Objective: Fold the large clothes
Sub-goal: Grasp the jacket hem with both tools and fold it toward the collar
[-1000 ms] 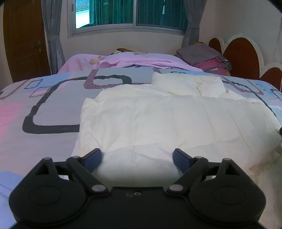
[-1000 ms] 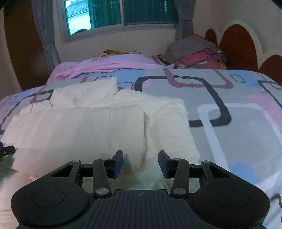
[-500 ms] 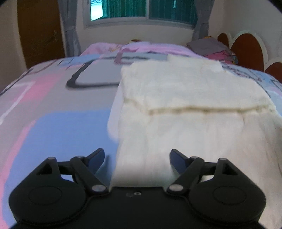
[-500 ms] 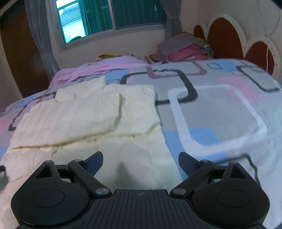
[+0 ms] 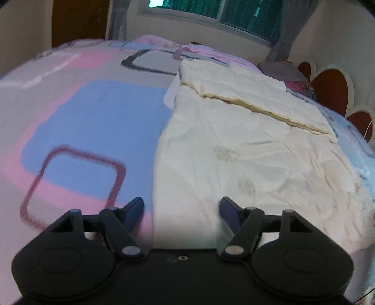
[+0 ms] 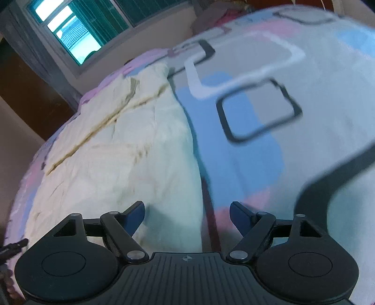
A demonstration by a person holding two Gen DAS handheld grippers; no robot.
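- Left wrist view: the left gripper [image 5: 181, 208] is hanging low over the bed, and its two blue-tipped fingers are standing wide apart with nothing between them.
- The cream garment [image 5: 246, 150] is lying flat on the patterned bedsheet [image 5: 93, 122], filling the middle and right part of this view; its left edge is running just between the two fingers.
- A folded-over layer of the garment is lying across its far part, and the edge of this layer is showing as a dark line going from the left down to the right.
- Behind the garment, a pile of clothes [image 5: 284, 72] is sitting near the headboard [image 5: 332, 93], and a window [image 5: 234, 14] with grey curtains is showing on the far wall.
- Right wrist view: the right gripper [image 6: 187, 213] is also hanging over the bed, tilted, with its fingers spread wide and holding nothing.
- Here the cream garment [image 6: 121, 150] is lying on the left half, and its right edge is passing between the two fingers.
- The bedsheet [image 6: 293, 122] with blue, pink and grey shapes is filling the right half.
- The window [image 6: 77, 35] is appearing at the upper left, and the picture is a little blurred.
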